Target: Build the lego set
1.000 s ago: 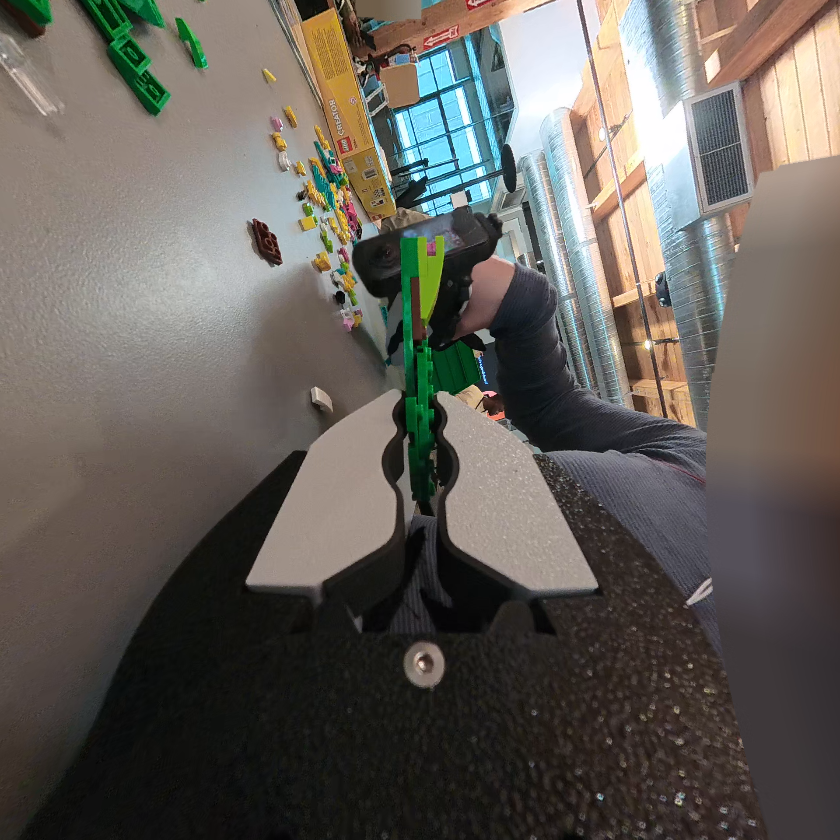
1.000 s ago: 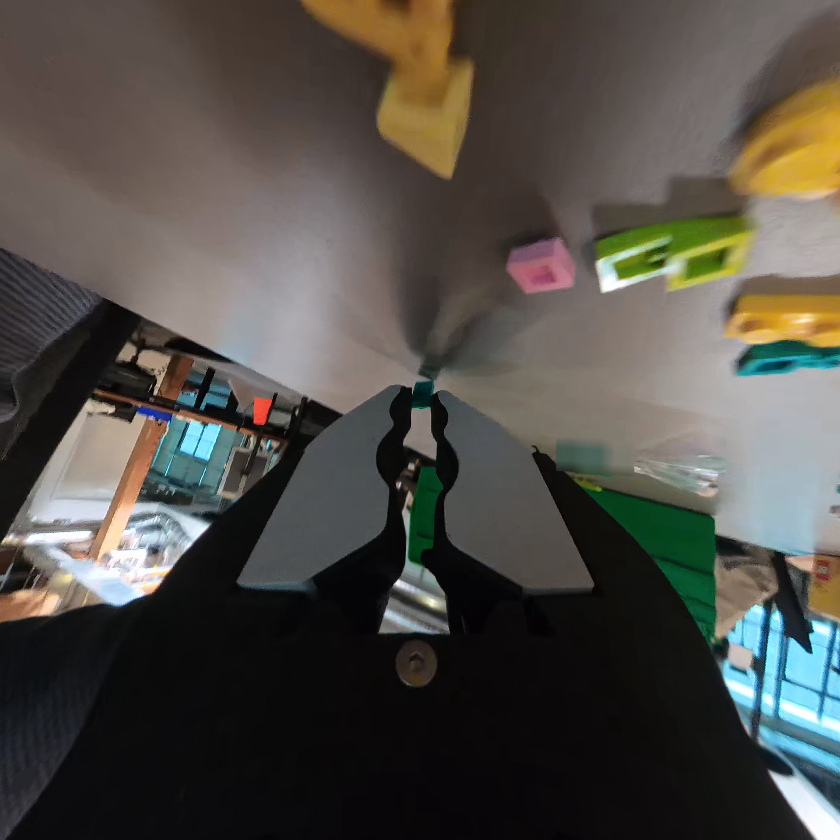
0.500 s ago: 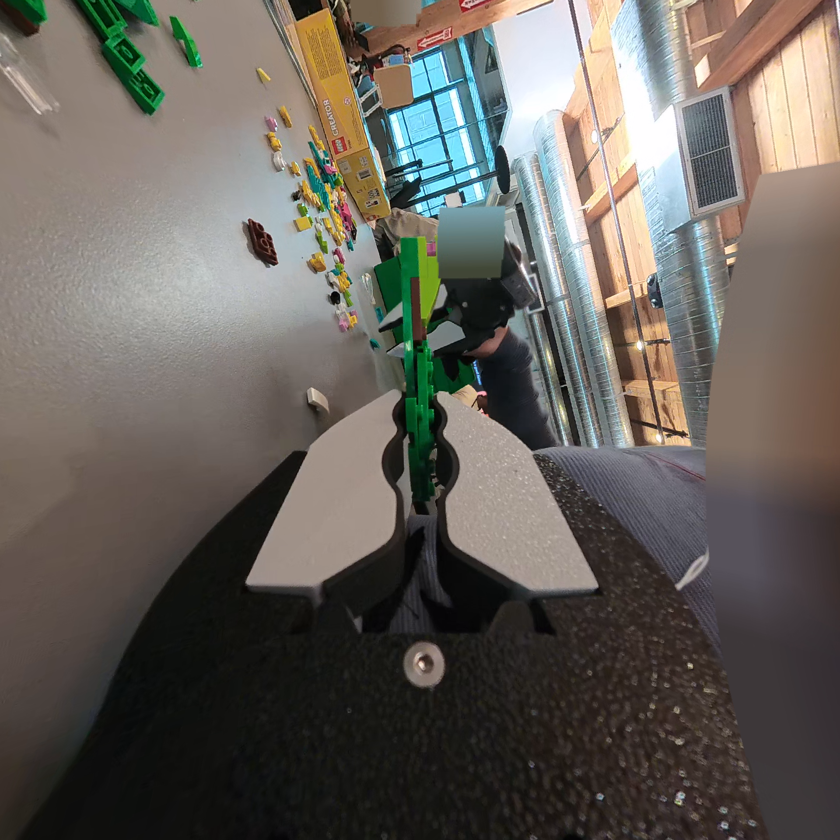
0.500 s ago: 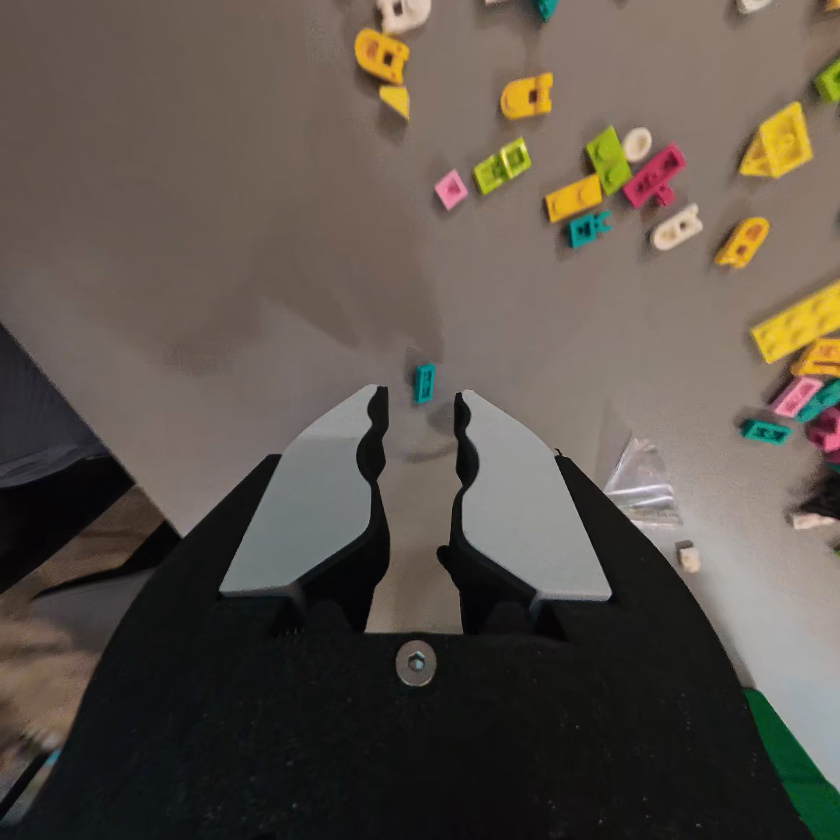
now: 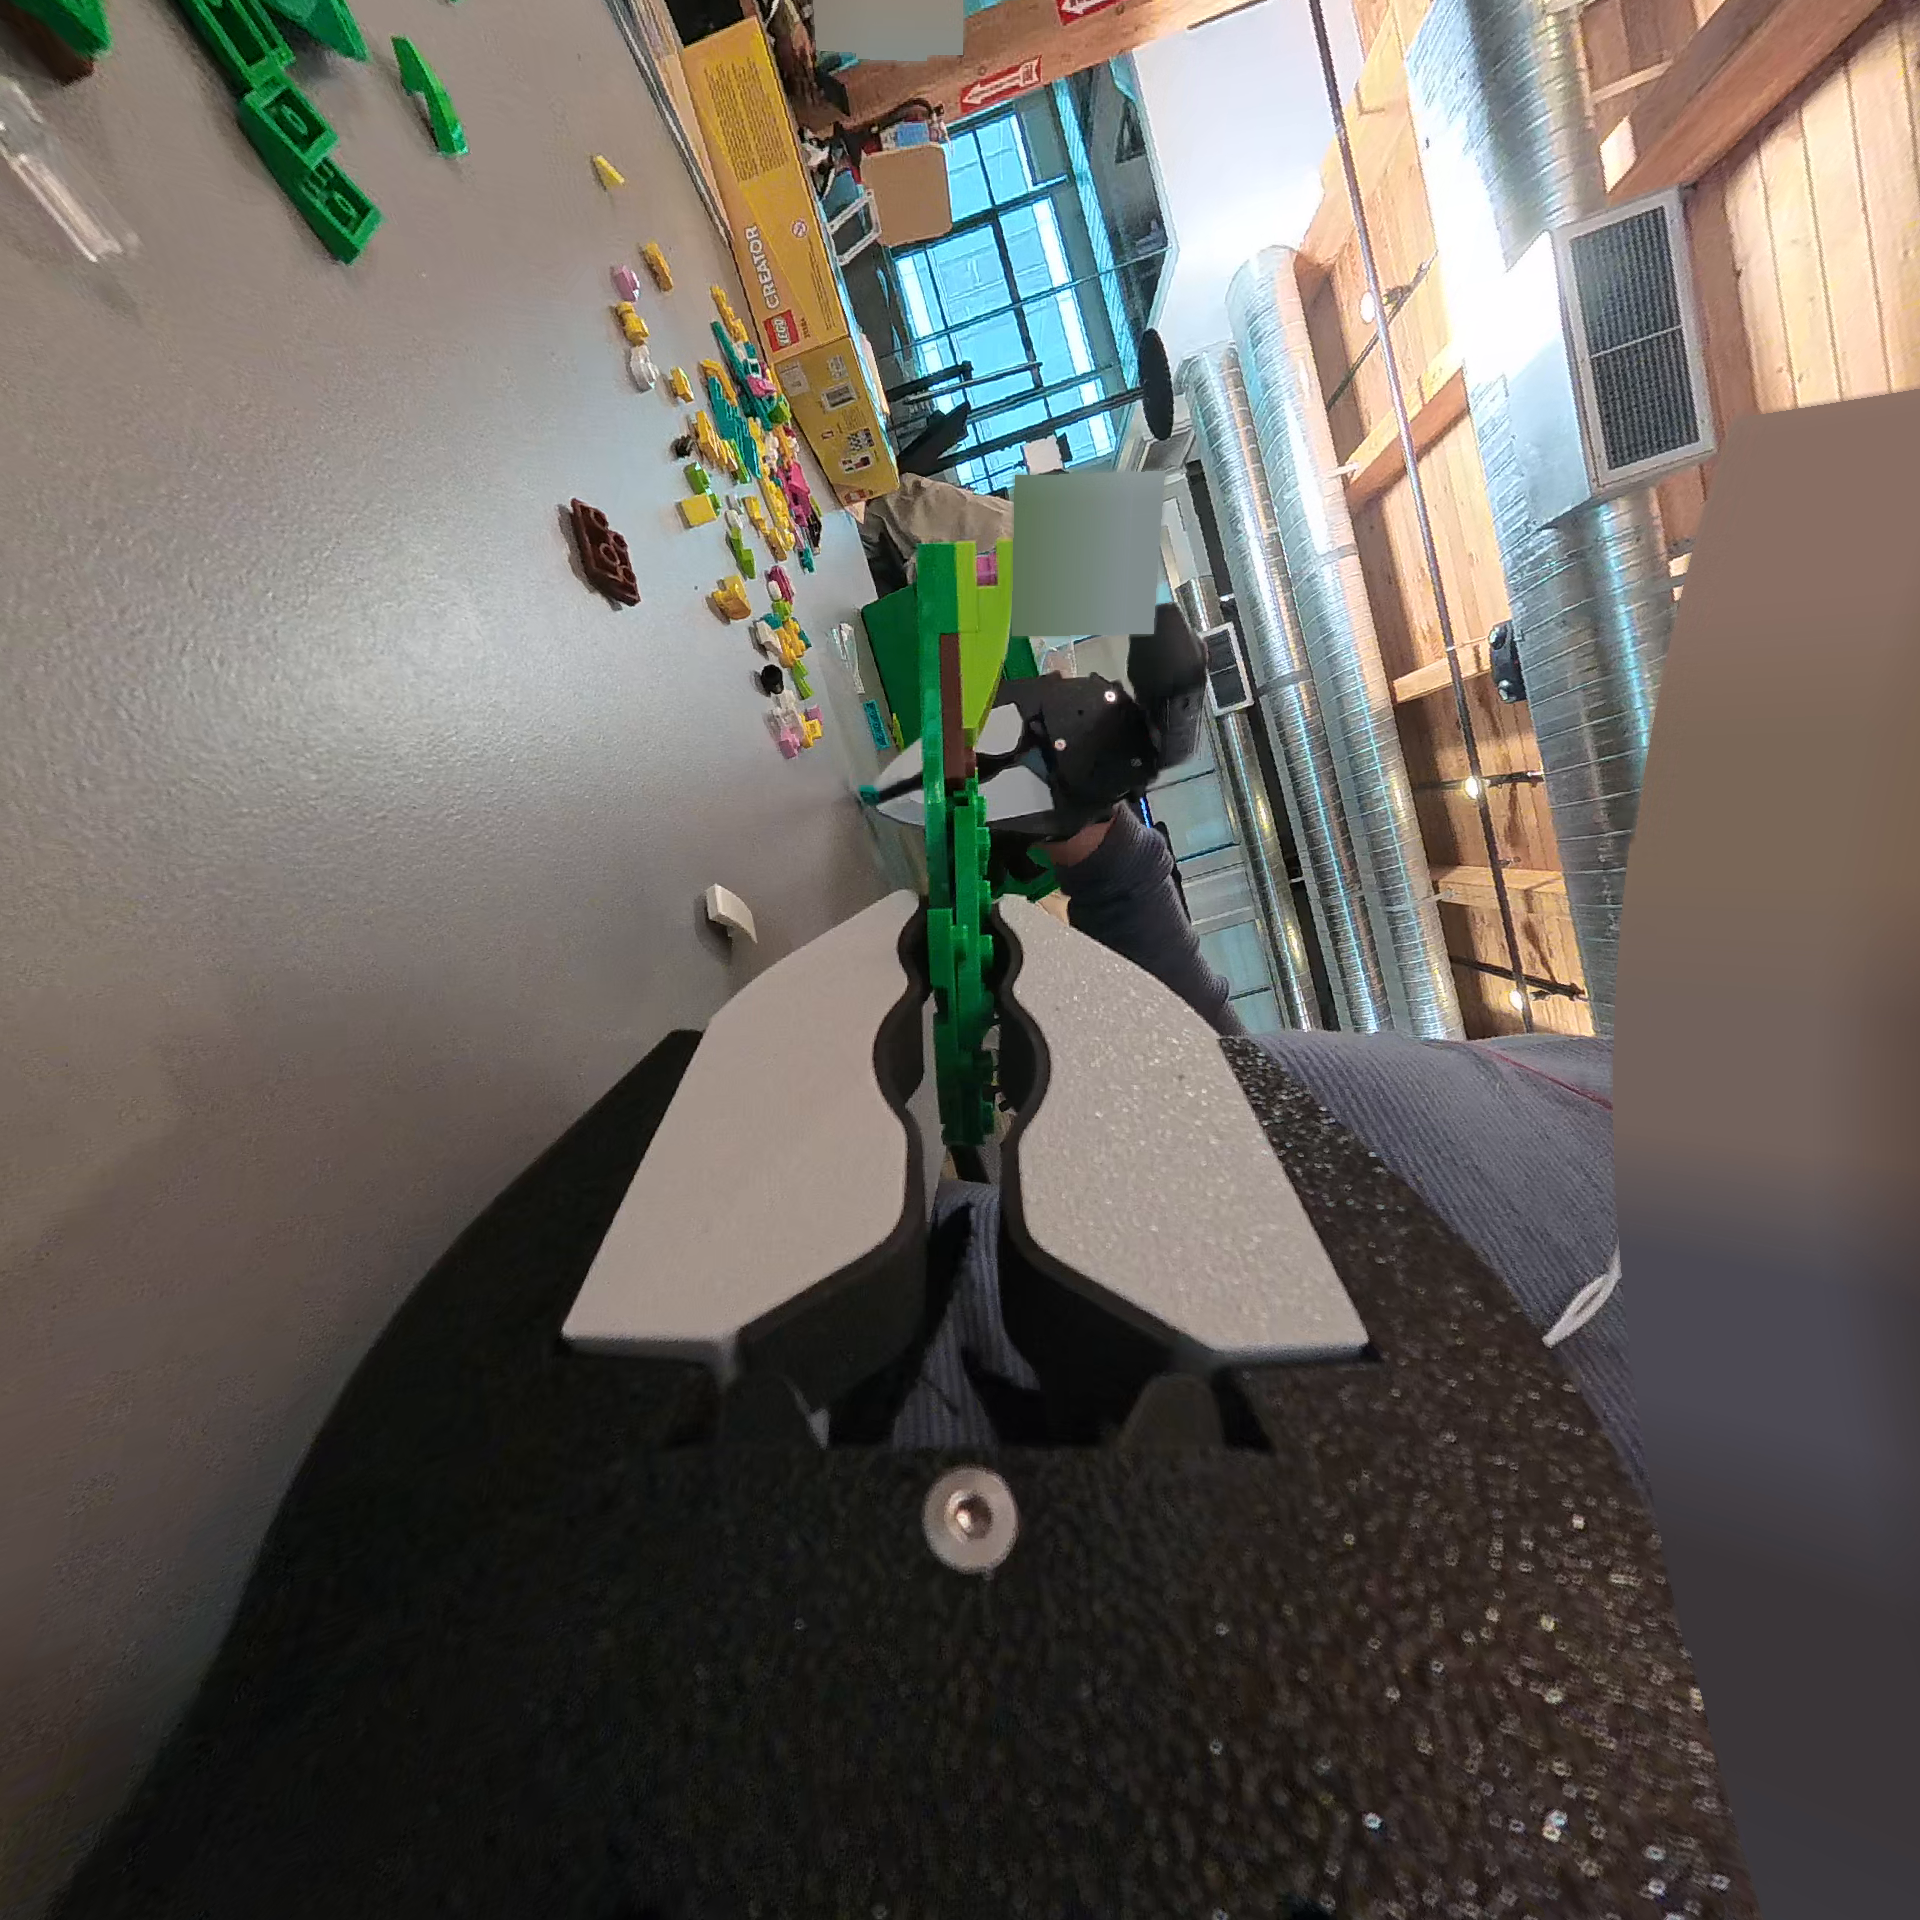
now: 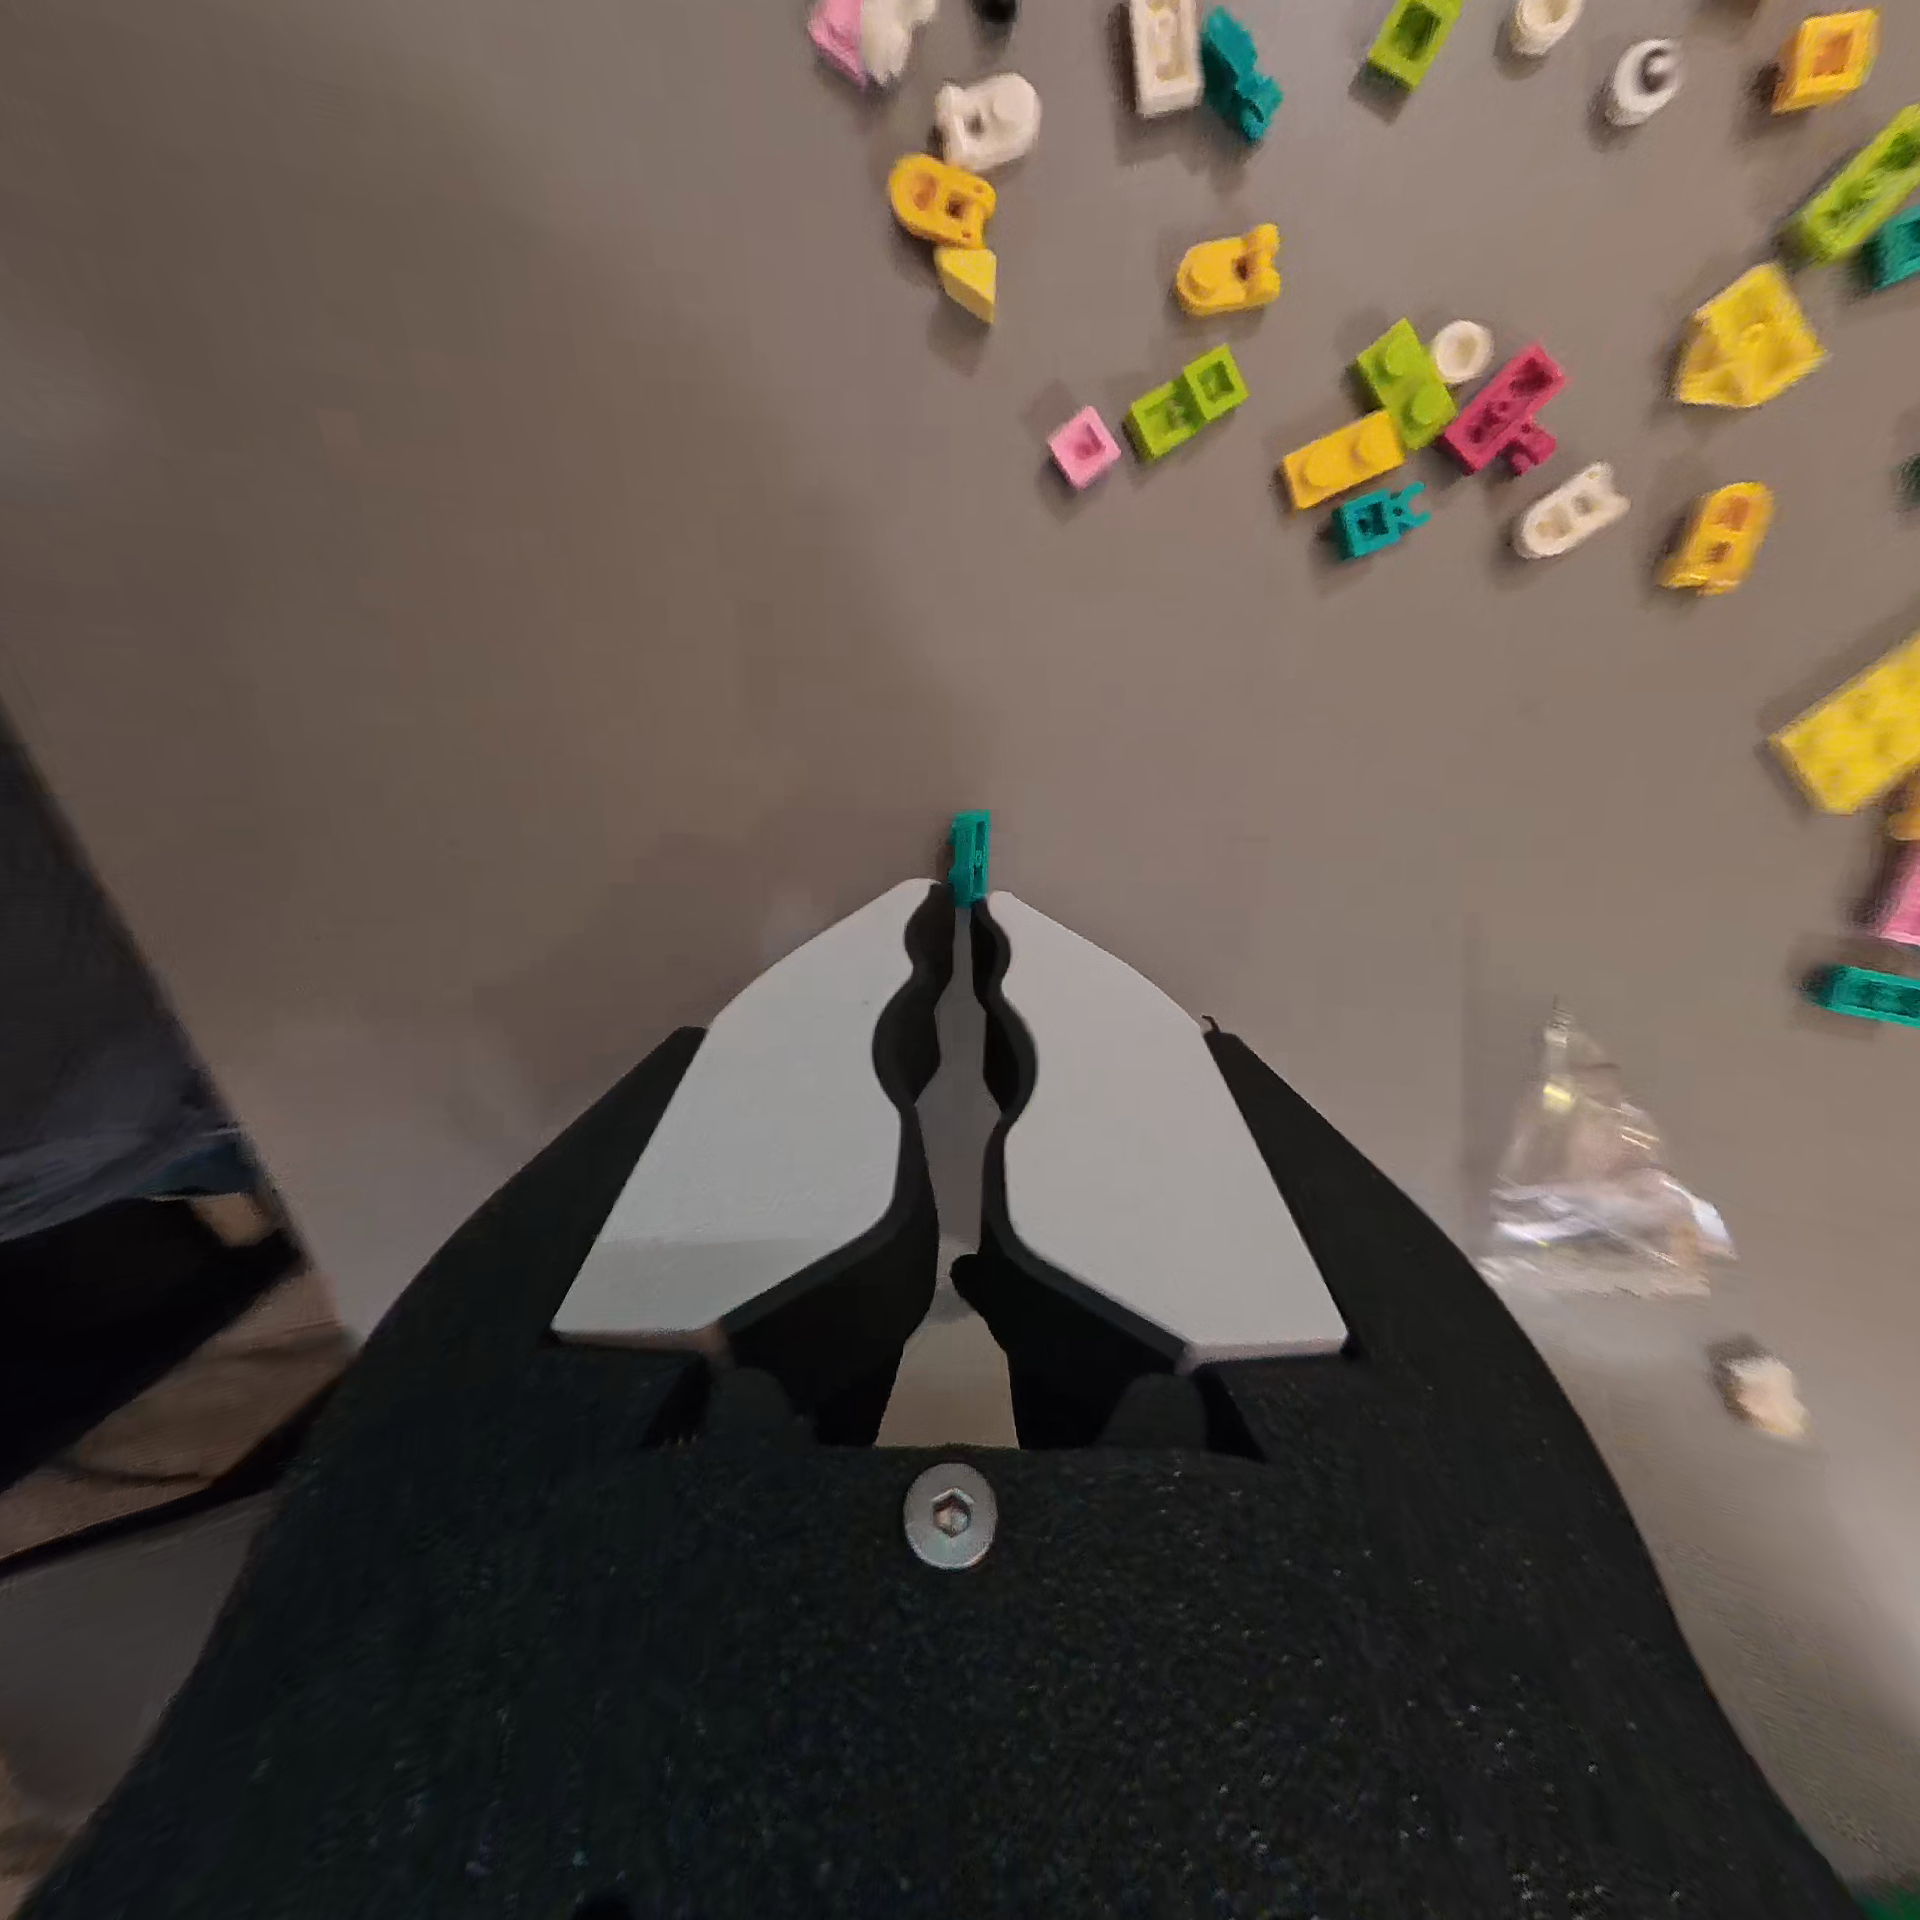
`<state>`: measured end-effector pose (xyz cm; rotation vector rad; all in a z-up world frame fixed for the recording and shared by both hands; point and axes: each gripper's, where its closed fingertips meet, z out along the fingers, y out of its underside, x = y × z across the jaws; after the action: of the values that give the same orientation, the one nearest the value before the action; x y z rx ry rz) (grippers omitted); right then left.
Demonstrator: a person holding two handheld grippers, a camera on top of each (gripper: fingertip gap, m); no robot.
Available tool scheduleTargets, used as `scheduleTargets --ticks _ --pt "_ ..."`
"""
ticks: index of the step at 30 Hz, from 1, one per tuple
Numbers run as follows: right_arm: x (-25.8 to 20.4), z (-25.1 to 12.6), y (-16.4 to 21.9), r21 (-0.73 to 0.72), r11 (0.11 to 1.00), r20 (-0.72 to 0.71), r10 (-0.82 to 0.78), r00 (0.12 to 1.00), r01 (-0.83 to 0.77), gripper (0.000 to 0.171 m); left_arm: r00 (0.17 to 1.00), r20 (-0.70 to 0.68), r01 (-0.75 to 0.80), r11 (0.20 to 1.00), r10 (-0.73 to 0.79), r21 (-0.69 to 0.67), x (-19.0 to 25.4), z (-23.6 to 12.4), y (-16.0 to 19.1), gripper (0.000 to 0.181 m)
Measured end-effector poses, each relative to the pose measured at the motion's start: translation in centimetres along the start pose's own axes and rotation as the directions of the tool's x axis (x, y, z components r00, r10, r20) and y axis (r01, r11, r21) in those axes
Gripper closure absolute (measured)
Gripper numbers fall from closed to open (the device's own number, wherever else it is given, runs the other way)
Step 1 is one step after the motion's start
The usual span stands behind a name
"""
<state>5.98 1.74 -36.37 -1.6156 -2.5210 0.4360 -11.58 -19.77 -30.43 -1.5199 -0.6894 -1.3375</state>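
**Both grippers loaded: green build in the left, tiny teal piece in the right**

So the left gripper (image 5: 961, 925) is clamped on a thin green lego assembly (image 5: 958, 831), seen edge-on. It sticks straight out past the fingertips, and farther up it has a brown strip, a lime green section and a little pink bit at the far end. The whole thing is held up off the grey table (image 5: 260, 727), not resting on it.

The right gripper (image 6: 966, 899) is pinching a small teal piece (image 6: 968, 850) right at the very tips of its fingers, with most of the piece poking out beyond them. Whether the piece is touching the table or just above it, I honestly can't tell from this angle. In the left wrist view you can see the right gripper farther off, just behind the green assembly, with a dark sleeve (image 5: 1127, 914) behind it.

Loose bricks are scattered on the table up and to the right of the right gripper: a pink square plate (image 6: 1084, 445), a lime green plate (image 6: 1184, 403) just beside it, a yellow plate (image 6: 1340, 459), a magenta piece (image 6: 1503, 410) and another teal clip piece (image 6: 1377, 517). A crumpled clear plastic bag (image 6: 1590, 1174) lies off to the right. From the left side there's also a brown plate (image 5: 603, 551), a batch of green pieces (image 5: 301, 156) in the far corner and the yellow lego box (image 5: 790, 260) along the table edge.
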Motion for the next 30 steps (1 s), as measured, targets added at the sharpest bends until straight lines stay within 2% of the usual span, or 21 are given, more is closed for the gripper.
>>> scheduleTargets --ticks 2,4,7,12,17,20,24,27,30 --pt "-1.9 -0.2 -0.6 0.037 0.995 0.203 0.086 0.975 -0.096 0.169 1.000 0.001 -0.001 1.000 0.001 -0.001 0.0 0.0 0.0 0.173" --pt "-3.4 -0.7 -1.2 0.015 0.975 0.411 0.197 0.890 -0.222 0.169 1.000 0.002 -0.001 1.000 0.001 -0.002 0.0 0.0 0.0 0.173" --pt "-4.0 -0.8 -0.9 -0.103 0.942 0.543 0.323 0.775 -0.320 0.169 1.000 0.004 -0.002 1.000 0.002 -0.004 0.0 0.0 0.1 0.173" --pt "-2.9 -0.2 0.1 -0.230 0.901 0.521 0.434 0.735 -0.369 0.167 1.000 0.007 -0.002 1.000 0.002 -0.005 -0.1 0.0 0.1 0.173" --pt "-1.3 -0.5 0.3 -0.192 0.905 0.404 0.425 0.810 -0.380 0.153 1.000 0.012 0.002 1.000 -0.002 -0.002 -0.2 0.0 0.0 0.173" --pt "0.2 -0.7 0.5 -0.109 0.938 0.227 0.347 0.910 -0.330 0.150 1.000 0.011 0.004 1.000 -0.004 0.000 -0.2 0.0 0.0 0.173" --pt "-0.6 -1.1 -0.4 0.026 0.993 0.095 0.113 0.989 -0.116 0.157 1.000 0.006 0.004 1.000 -0.004 -0.002 -0.1 0.0 0.0 0.173" --pt "-1.6 -0.8 -0.6 0.039 0.999 0.077 0.018 0.997 -0.021 0.161 1.000 0.003 0.003 1.000 -0.003 -0.002 0.0 0.0 0.0 0.173" --pt "-2.0 -0.1 -0.5 0.020 1.000 0.099 0.010 0.995 -0.012 0.162 1.000 0.005 0.002 1.000 -0.001 -0.003 0.0 0.0 0.1 0.173"
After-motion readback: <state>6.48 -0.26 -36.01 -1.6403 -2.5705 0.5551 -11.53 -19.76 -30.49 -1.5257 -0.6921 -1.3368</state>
